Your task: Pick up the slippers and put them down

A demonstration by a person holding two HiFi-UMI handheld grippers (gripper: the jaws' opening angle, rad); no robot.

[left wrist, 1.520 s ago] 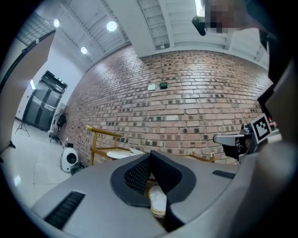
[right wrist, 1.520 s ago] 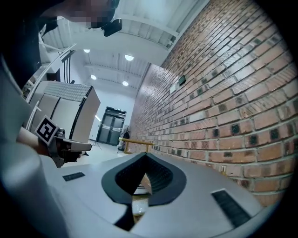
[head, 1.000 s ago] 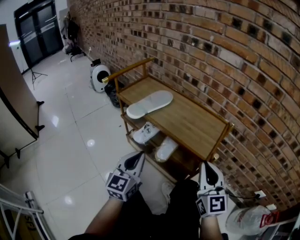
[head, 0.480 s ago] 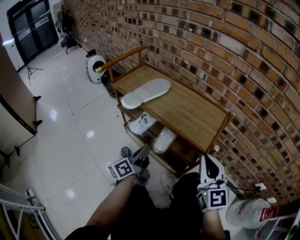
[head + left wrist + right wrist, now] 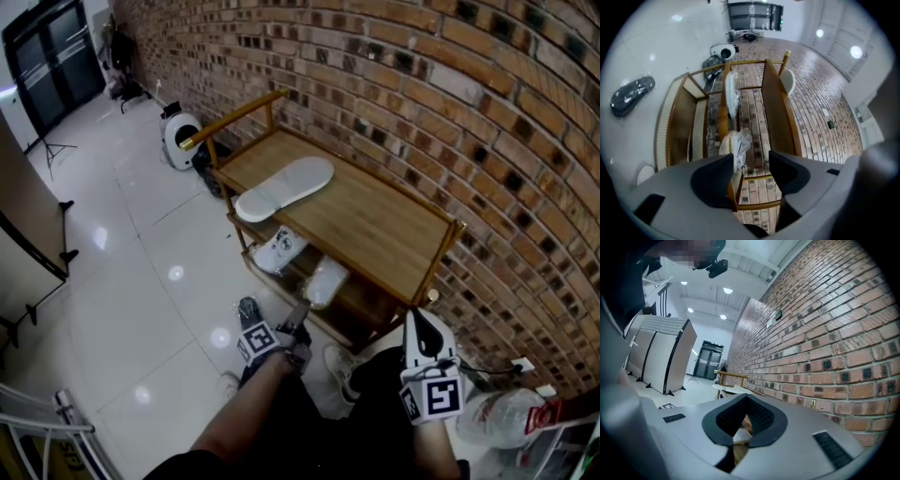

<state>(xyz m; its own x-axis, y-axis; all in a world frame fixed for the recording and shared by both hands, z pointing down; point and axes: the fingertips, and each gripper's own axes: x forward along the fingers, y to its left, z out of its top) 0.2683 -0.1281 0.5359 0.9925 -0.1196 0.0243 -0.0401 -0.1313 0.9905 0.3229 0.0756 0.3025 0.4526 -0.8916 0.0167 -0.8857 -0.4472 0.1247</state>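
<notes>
Left gripper (image 5: 751, 158) is down low by the white tiled floor (image 5: 141, 281) in front of the bamboo shoe rack (image 5: 375, 230). It's rolled on its side, its jaws are spread and have just been opening, and nothing is pinched; only the rack's corner post shows in the gap. Right gripper (image 5: 746, 399) sits level near the rack's right front corner, jaws pressed together and empty. One flat white slipper (image 5: 284, 187) lies on the top board toward the left end, by the raised rail. On the lower shelf along the front edge there's a bagged white slipper (image 5: 278, 251) and a second bagged slipper (image 5: 326, 281) just beside it. A dark slipper-shaped thing (image 5: 248, 309) lies on the floor beside the left gripper, maybe bagged too, hard to tell.
</notes>
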